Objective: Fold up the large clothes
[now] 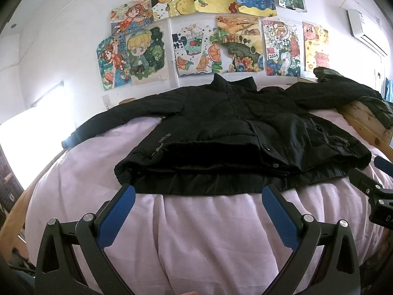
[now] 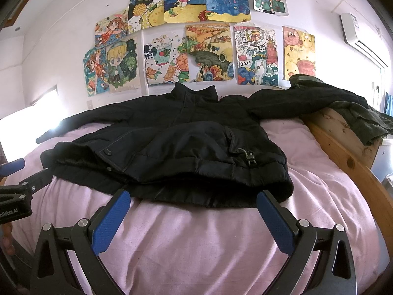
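Pink bedding (image 1: 208, 233) is covering the bed, wrinkling softly toward the near edge, and a knotty pine bed frame (image 2: 343, 154) is running along the right side. One black jacket (image 1: 233, 132) is lying front-up across the middle of the bed, collar pointing to the white wall, both sleeves stretching outward and its hem facing the grippers. A second dark garment (image 2: 356, 113), possibly olive green, is draping over the frame's far right corner. Eleven children's drawings (image 2: 208, 51) are hanging on the wall in two loose rows, as far as the curved view allows counting. One air conditioner (image 2: 356, 34) is sitting high on the right, and a bright window (image 1: 29, 132) is glaring at the left.

Two grippers are hovering side by side just short of the hem. The left gripper (image 1: 198, 196) is spreading its blue pads wide, holding nothing. The right gripper (image 2: 194, 200) is likewise gaping fully and gripping nothing.
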